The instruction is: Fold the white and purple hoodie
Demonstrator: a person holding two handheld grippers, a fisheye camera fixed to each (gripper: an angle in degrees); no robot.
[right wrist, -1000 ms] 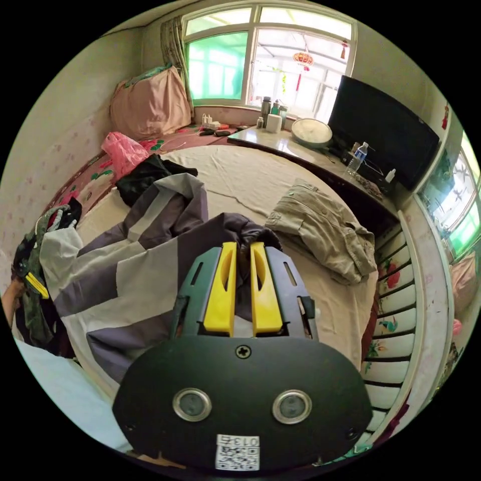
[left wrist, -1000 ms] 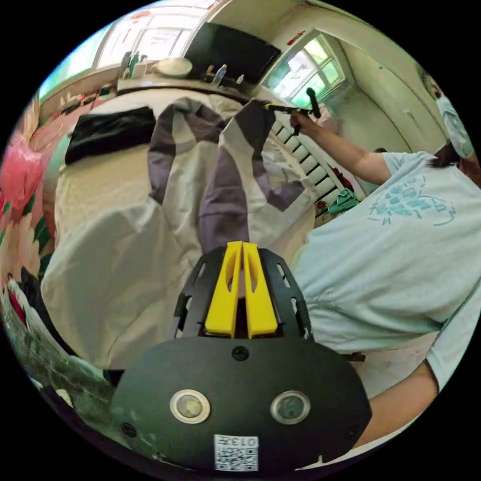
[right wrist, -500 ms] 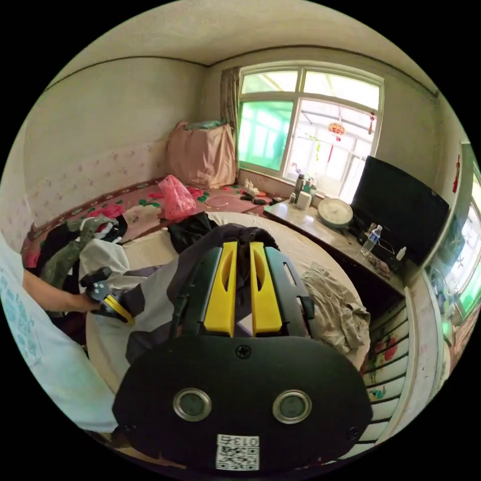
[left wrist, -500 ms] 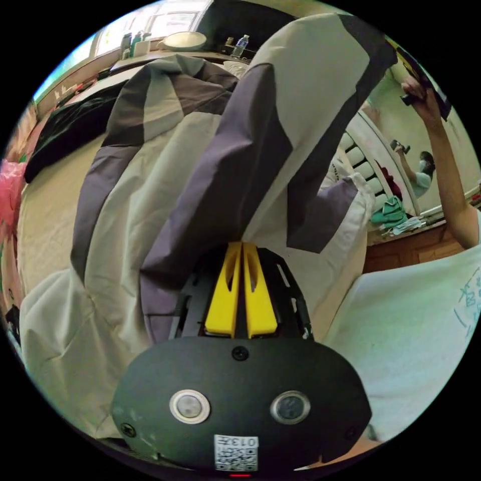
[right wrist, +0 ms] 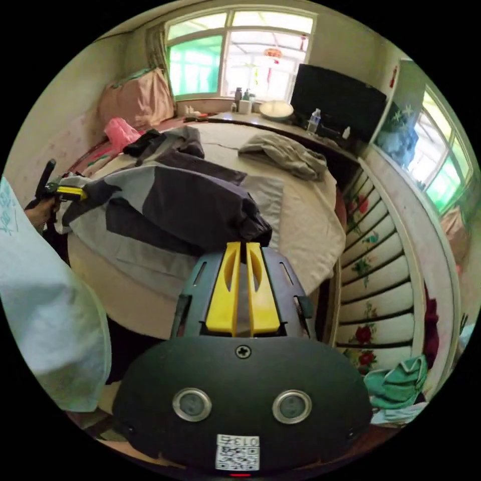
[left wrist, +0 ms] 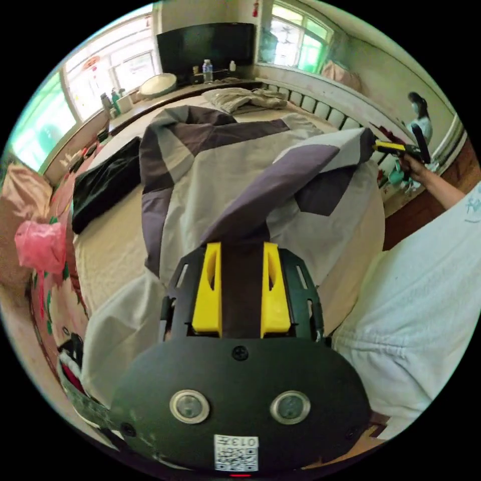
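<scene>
Lying spread over the near half of the bed [right wrist: 310, 220], with beige sheet staying bare toward the far side and along the railed edge [right wrist: 381, 240]: the white and purple hoodie [left wrist: 220, 165], its hem hanging a little past the near edge of the mattress by the person's light shirt [left wrist: 426, 310]. Being stretched between the two tools, one purple sleeve or corner running straight to each.

Resting beyond the hoodie on the far sheet: a crumpled khaki garment [right wrist: 285, 153], well apart from it. Lying beside the hoodie's far edge: a black garment [left wrist: 102, 188], just touching or nearly so. Sitting further out on the floral mat: a pink plastic bag [left wrist: 37, 245] and a pink bundle [right wrist: 135, 100]. Standing along the window wall behind the bed: a dark screen [right wrist: 340, 107], a round white bowl [right wrist: 275, 109], a water bottle [right wrist: 313, 120].

Standing spread wide, with a dark purple band of cloth lying between the jaws and not visibly pressed by them: the left hand-held gripper [left wrist: 242, 248]. Pinching a bunched dark purple fold, jaws pressed nearly together: the right hand-held gripper [right wrist: 242, 248].
</scene>
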